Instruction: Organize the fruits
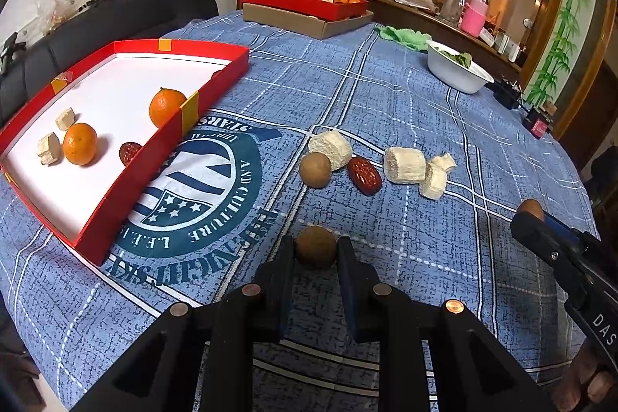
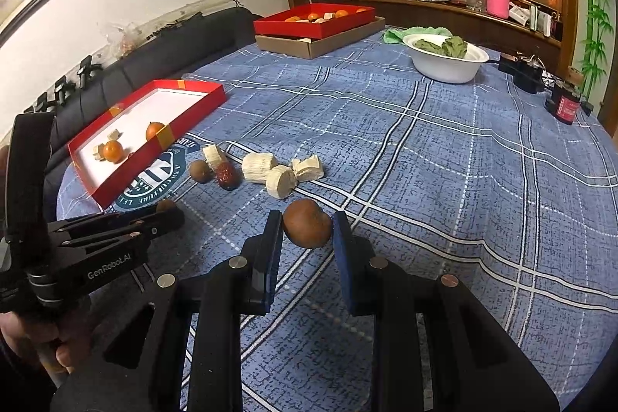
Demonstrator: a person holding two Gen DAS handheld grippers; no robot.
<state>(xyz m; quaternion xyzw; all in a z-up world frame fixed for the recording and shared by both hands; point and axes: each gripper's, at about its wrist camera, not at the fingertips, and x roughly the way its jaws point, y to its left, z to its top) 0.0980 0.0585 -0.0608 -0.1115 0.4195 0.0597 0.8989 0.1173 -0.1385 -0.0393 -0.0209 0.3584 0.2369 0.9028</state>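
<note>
Blue plaid cloth covers the tabletop, with a round teal emblem printed near its left edge.

Left gripper: jaws drawn in against a round brown fruit, one pad on each side of it. In the right wrist view the same gripper enters from the left, a hand wrapped round its grip.

Right gripper: jaws pinching a darker reddish-brown fruit, which sits clear of the cloth.

Loose items, grouped near the middle of the tabletop:
- one tan round fruit, touching a pale ridged chunk behind it;
- one red date, just beside the tan fruit;
- three further pale chunks to the right of the date, close together.

Red tray, white inside, lies at the left edge of the tabletop, partly overlapping the emblem. Contents: two oranges, two small pale chunks, one red date against the near wall.

At the far edge of the tabletop a second red tray holding oranges and pale pieces rests on a brown cardboard box. Toward the far right corner stand a white bowl of green leaves and a green cloth just behind it.
</note>
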